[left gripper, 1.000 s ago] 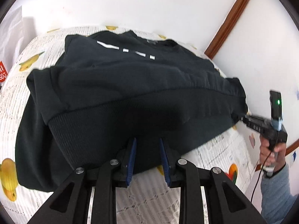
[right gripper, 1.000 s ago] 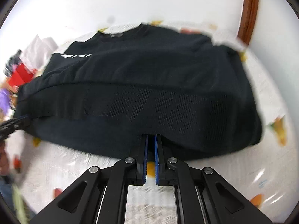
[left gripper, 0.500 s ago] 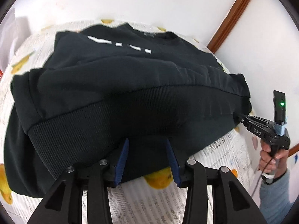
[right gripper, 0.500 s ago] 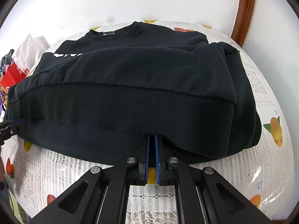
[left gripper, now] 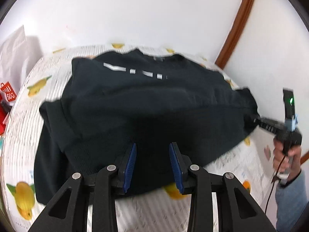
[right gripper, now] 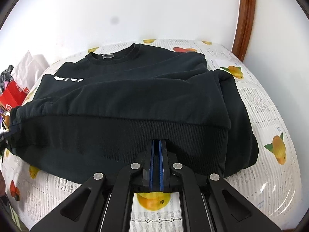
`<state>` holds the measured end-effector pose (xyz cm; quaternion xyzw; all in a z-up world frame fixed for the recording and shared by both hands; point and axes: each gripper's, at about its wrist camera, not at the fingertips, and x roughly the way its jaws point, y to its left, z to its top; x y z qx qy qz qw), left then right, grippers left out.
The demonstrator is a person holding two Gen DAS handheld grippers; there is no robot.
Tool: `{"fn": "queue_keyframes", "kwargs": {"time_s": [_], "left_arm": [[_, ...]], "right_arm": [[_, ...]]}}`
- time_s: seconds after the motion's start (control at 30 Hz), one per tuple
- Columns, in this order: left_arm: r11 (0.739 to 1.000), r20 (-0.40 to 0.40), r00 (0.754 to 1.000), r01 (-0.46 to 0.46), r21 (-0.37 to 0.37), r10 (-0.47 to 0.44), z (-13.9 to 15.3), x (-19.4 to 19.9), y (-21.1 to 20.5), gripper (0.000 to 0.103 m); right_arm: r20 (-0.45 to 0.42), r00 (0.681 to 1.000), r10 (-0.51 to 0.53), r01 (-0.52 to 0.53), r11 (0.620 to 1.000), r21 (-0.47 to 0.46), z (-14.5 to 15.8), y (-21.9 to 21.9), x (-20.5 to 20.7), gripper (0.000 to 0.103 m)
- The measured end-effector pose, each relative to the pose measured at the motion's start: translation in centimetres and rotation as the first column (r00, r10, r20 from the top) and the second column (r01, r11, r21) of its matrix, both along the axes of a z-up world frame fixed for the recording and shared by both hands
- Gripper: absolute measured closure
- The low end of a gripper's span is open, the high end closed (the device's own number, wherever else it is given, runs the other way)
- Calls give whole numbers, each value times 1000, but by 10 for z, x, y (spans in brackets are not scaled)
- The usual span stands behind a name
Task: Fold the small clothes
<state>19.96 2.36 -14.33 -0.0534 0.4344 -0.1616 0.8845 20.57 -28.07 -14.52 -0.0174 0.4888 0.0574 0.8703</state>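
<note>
A white wall (right gripper: 154, 9) backs the scene, with a curved brown wooden trim (right gripper: 245, 19) running up its right part. Below it, the tabletop (right gripper: 266, 116) is covered in a white cloth printed with yellow and orange fruit and blocks of grey text. At the far left edge of the tabletop sit crumpled white paper (right gripper: 29, 67) and a red box (right gripper: 11, 96).

A black sweatshirt (right gripper: 135, 100) lies flat on the cloth and fills most of the tabletop. Its round collar, with a small grey label inside, points toward the wall, and its ribbed hem lies toward the cameras, so its length runs from the near edge to the wall. White lettering crosses the chest, partly hidden in the right wrist view. The lower part is lifted and doubled back over the chest, leaving a thick ribbed band along the near side, stretched sideways across the tabletop.

The right gripper (right gripper: 156, 148) has its blue pads pressed together, pinching the ribbed hem at its near edge; in the left wrist view the same gripper (left gripper: 256, 120) grips the hem's right end, held by a hand (left gripper: 285, 154) in a grey-blue sleeve. The left gripper (left gripper: 152, 154) is spread, its blue pads apart over the dark fabric and clasping nothing; that view is blurred.
</note>
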Motion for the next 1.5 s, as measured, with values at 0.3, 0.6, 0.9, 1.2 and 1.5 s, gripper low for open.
{"fn": "queue_keyframes", "kwargs": {"time_s": [0.3,0.6,0.9,1.2,1.5], "left_arm": [[999,8,999,-38,-5,38,-8,-39,35,70],[989,37,988,-147,-35,148,4,-23,71,62],[987,-40,986,-160,-25,159,-13,-8,59,80],[985,70,982,-171,-27,173,28,-16,56,96],[977,150,967,-191,-93,203,75,16,59,96]], "right_arm": [[72,997,36,-29,994,-107,8,-24,-30,85],[112,990,-85,87,996,-8,21,-80,-24,56],[59,995,-83,82,996,15,-12,-56,-3,80],[136,987,-79,67,994,91,24,-64,-13,92],[215,971,-107,77,987,141,63,-67,2,96]]}}
